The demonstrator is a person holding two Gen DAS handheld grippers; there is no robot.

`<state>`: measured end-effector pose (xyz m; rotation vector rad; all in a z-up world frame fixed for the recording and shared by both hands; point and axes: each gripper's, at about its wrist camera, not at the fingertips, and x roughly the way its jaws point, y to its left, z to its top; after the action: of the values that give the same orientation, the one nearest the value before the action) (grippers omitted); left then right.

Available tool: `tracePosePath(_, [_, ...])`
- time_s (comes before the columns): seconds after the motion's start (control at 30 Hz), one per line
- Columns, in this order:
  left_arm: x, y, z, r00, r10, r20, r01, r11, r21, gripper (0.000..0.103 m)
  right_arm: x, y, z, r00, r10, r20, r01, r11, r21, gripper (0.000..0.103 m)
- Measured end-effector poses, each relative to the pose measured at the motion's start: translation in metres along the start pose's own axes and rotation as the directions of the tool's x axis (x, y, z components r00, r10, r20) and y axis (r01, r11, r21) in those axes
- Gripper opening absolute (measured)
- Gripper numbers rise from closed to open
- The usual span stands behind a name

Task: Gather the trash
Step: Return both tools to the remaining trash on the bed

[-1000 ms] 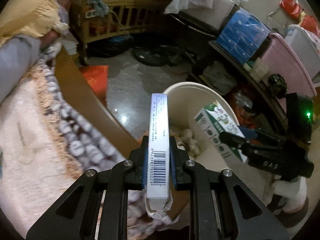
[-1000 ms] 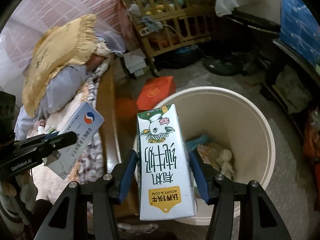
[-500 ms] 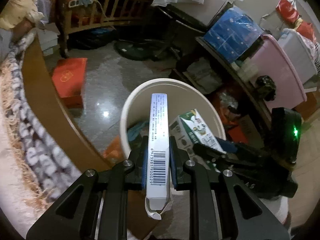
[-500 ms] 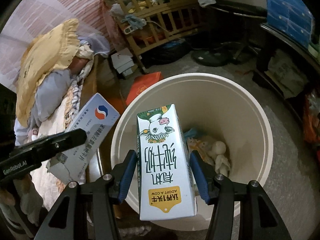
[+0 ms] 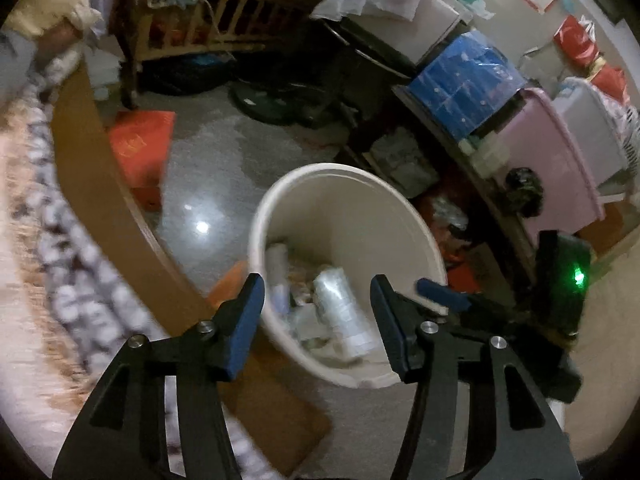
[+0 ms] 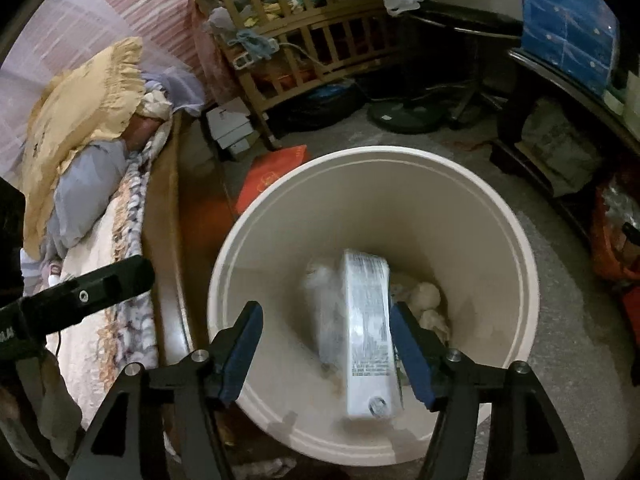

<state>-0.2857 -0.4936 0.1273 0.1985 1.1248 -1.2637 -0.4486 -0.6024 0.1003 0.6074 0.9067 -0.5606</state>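
A round cream trash bin (image 5: 264, 216) stands on the floor beside the bed; it also shows in the right wrist view (image 6: 532, 280). My left gripper (image 5: 316, 300) is open and empty above the bin's near rim. My right gripper (image 6: 326, 334) is open and empty over the bin. The milk carton (image 6: 366, 332) is blurred, inside the bin below the right fingers; it also shows in the left wrist view (image 5: 344, 312). A blurred pale box (image 5: 278, 276) lies at the bin's left inner side. Other scraps (image 6: 428, 300) lie at the bottom.
A wooden bed edge (image 5: 104, 184) with a patterned blanket (image 5: 68, 280) runs along the left. A red box (image 5: 140, 144) lies on the floor. A wooden crib (image 6: 312, 40) stands behind; a shelf with blue (image 5: 460, 80) and pink (image 5: 548, 152) boxes stands right.
Both grippers opened. The slim box left my left gripper and the milk carton left my right gripper; both dropped into the bin.
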Motion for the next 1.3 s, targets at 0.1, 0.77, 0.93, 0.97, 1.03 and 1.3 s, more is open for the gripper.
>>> tracePosePath(0.1, [-0.015,0.012,-0.005,0.996,0.082,0.021,-0.083,0.996,0.015,0.053,0.000,0.010,0.000,1.000,0.017,-0.004,-0.017,1.000,-0.008,0.064])
tracePosePath(0.77, [-0.124,0.159,-0.057,0.897,0.422,0.130,-0.402,0.903,-0.150,0.053,0.025,0.183,-0.009,0.976,0.204,-0.077,-0.217,0.948,-0.232,0.067])
tracePosePath(0.93, [-0.147,0.208,-0.073,0.882,0.458,0.115,-0.422,0.873,-0.244,0.053,0.041,0.235,-0.018,0.962,0.240,-0.128,-0.268,0.912,-0.309,0.068])
tracePosePath(0.97, [-0.154,0.220,-0.078,0.876,0.469,0.114,-0.428,0.864,-0.265,0.053,0.045,0.247,-0.019,0.959,0.249,-0.138,-0.282,0.903,-0.325,0.068])
tracePosePath(1.03, [-0.166,0.238,-0.086,0.867,0.487,0.110,-0.438,0.848,-0.299,0.053,0.053,0.268,-0.020,0.954,0.256,-0.156,-0.296,0.885,-0.359,0.068])
tracePosePath(1.3, [-0.221,0.314,-0.138,0.832,0.551,0.070,-0.473,0.768,-0.431,0.053,0.106,0.381,-0.011,0.899,0.354,-0.256,-0.436,0.763,-0.476,0.072])
